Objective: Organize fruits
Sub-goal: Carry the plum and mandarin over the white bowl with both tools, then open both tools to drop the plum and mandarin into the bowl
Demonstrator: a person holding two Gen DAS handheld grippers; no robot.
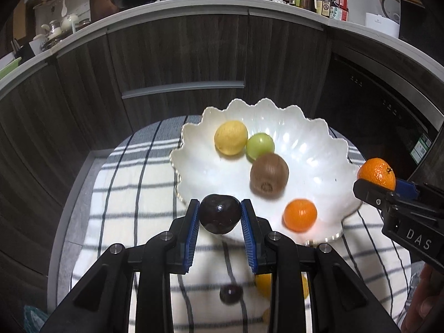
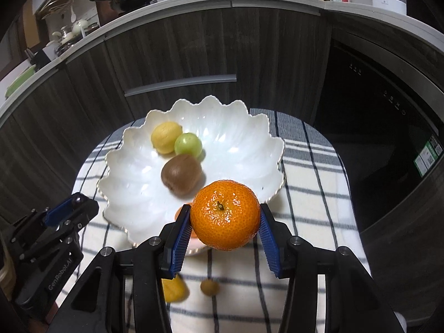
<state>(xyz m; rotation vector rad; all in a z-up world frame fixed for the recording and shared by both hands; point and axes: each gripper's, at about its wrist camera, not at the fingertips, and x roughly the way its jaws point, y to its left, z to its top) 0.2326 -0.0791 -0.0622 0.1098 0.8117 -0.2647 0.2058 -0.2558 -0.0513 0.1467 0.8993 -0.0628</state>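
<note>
left gripper (image 1: 220, 216) clamped on plum (image 1: 220, 213), right gripper (image 2: 225, 231) clamped on tangerine (image 2: 225, 214), both above bowl (image 1: 319, 136) near rim, mid-delivery; next, likely lowering inside, then easing apart.

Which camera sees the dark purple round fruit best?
The left wrist view: the dark purple round fruit sits large and sharp, clamped by the left gripper. In the right wrist view, that gripper shows side-on and the fruit is hidden.
</note>
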